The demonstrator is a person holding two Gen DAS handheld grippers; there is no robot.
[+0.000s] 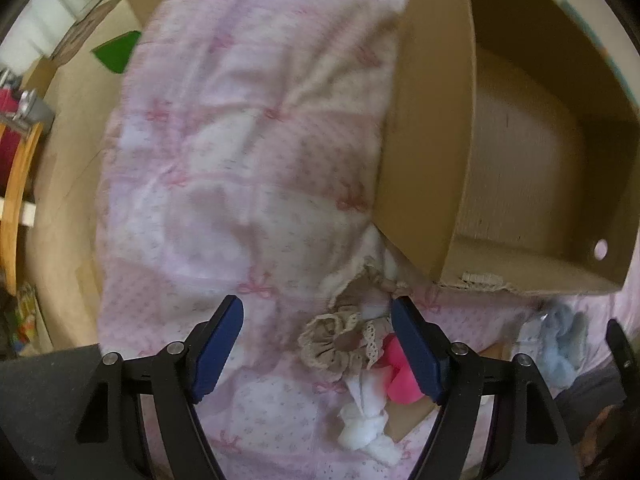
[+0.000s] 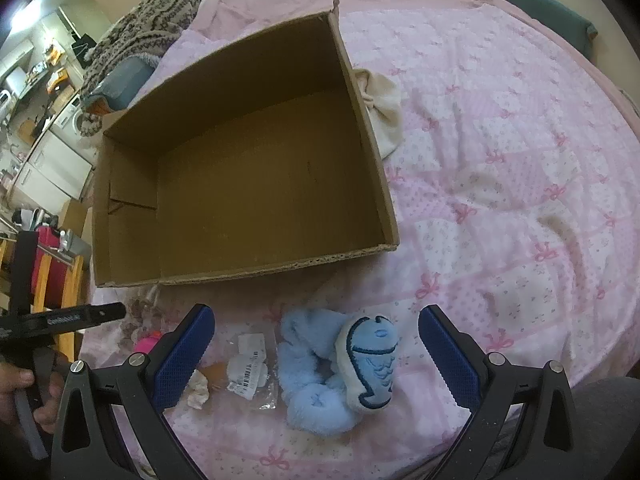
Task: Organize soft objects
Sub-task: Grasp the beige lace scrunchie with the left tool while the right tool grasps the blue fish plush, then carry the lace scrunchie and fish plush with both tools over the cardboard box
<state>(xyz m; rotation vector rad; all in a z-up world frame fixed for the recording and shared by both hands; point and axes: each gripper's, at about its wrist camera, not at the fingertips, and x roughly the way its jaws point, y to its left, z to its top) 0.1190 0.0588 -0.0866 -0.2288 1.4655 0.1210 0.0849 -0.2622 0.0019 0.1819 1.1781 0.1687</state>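
Note:
My left gripper [image 1: 316,308] points down at the pink quilt [image 1: 224,168] with its jaws open. Between its blue pads [image 1: 218,344] lie a beige lace scrunchie [image 1: 340,342], a bright pink soft item [image 1: 402,378] and a small white soft piece [image 1: 366,420]; the pads press on none of them. My right gripper [image 2: 316,314] is open above a fluffy light-blue scrunchie [image 2: 308,380] with a blue fish plush [image 2: 370,360] on it. An empty cardboard box [image 2: 240,168] sits just beyond on the bed.
A white tagged packet [image 2: 248,364] lies left of the blue scrunchie. A cream cloth [image 2: 384,116] rests against the box's right wall. A patterned knit [image 2: 148,28] lies behind the box. A hand [image 2: 20,384] holds the other gripper's black handle [image 2: 60,318] at the bed's left edge.

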